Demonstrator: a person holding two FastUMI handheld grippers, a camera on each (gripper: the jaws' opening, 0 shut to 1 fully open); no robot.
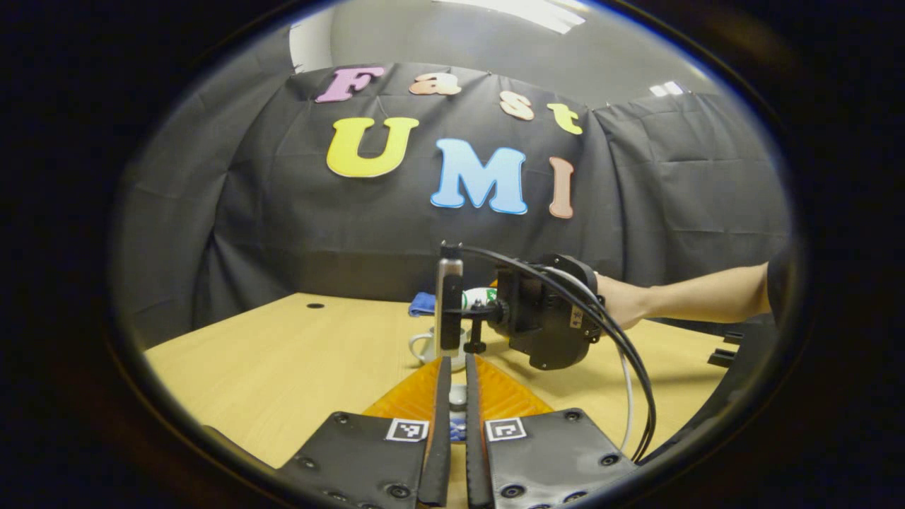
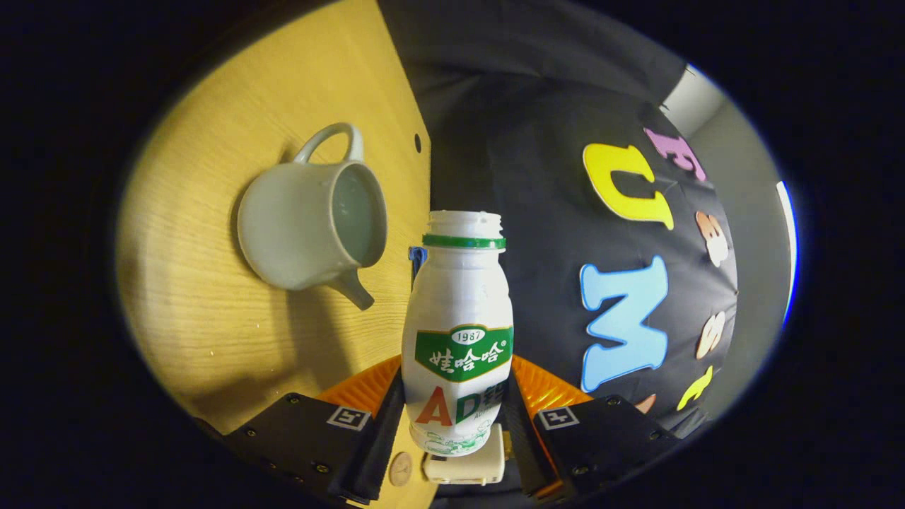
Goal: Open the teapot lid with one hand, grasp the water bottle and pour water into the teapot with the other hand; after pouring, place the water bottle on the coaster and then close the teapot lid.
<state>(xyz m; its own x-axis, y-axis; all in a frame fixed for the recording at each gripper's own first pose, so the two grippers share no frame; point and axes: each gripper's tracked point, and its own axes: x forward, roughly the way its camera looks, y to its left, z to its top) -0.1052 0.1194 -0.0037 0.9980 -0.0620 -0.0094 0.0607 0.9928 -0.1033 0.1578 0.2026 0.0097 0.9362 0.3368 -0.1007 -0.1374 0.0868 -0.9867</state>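
Left claw [image 1: 457,406], left gripper view: fingers pressed nearly together on a small pale item, judged to be the lid; contact cannot be confirmed. Beyond, the teapot [image 1: 433,346] stands mid-tabletop, toward the far edge of the table [image 1: 283,367], behind the right claw's housing, held by a hand [image 1: 622,300].

Right claw [image 2: 456,417], right gripper view: pinches the uncapped bottle [image 2: 459,332] at its lower body, tipped sideways. The open teapot [image 2: 314,223] sits near the table [image 2: 191,297] far edge. Align the bottle mouth over the opening before tilting further; pour slowly; keep the lid clear
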